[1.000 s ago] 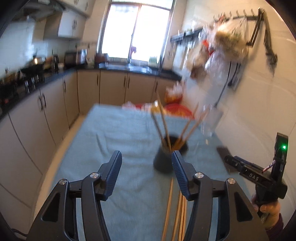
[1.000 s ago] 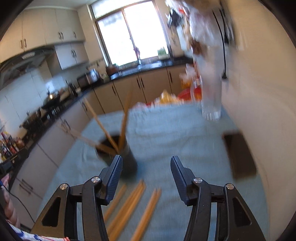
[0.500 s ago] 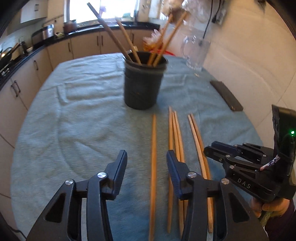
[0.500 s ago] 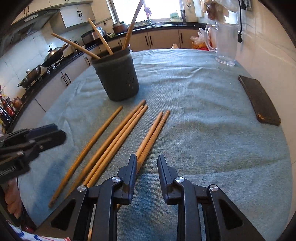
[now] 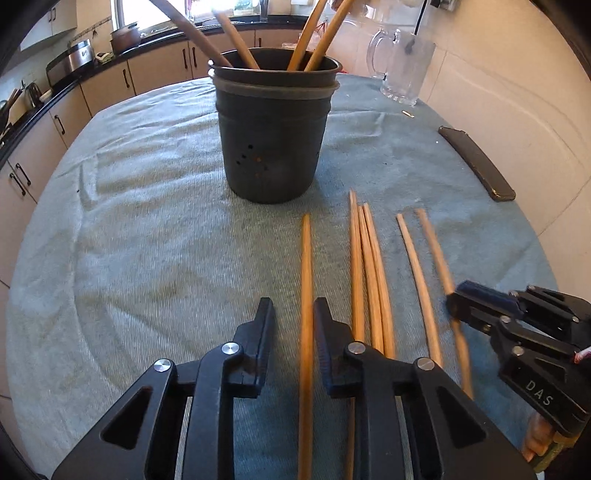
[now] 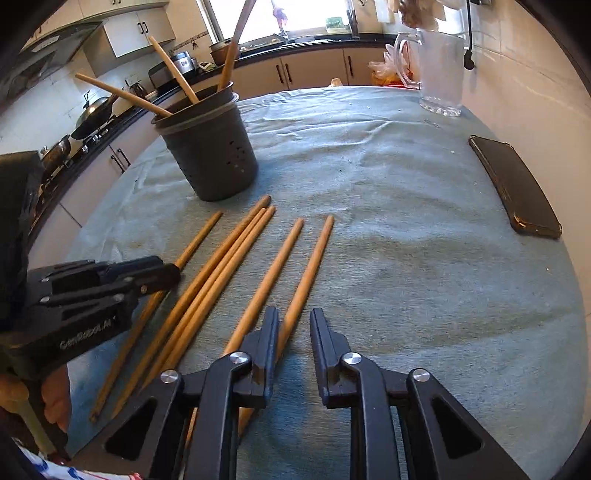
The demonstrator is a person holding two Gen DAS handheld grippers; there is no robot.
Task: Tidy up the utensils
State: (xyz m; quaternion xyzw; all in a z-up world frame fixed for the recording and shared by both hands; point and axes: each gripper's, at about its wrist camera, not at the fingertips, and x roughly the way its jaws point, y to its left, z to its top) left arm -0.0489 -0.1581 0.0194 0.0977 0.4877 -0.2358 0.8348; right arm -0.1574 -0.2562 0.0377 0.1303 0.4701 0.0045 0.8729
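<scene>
Kitchen with a cloth-covered table by a tiled wall

A blue-grey cloth [image 6: 406,206] covers the table, creased toward its far edge. Beige base cabinets [image 6: 314,74] with dark handles run under a black countertop [image 5: 92,70] along the far and left sides. A bright window [image 6: 303,14] above the far counter lets in daylight. White upper cabinets [image 6: 136,29] hang at upper left, with pans on the stove [image 6: 88,118] below. Pale tiled wall [image 5: 517,110] borders the table's right edge.

Cloth-covered table [image 5: 147,229] with dark holder [image 5: 273,147], six loose chopsticks [image 5: 369,266], glass mug [image 5: 404,70], phone [image 5: 476,162].
</scene>
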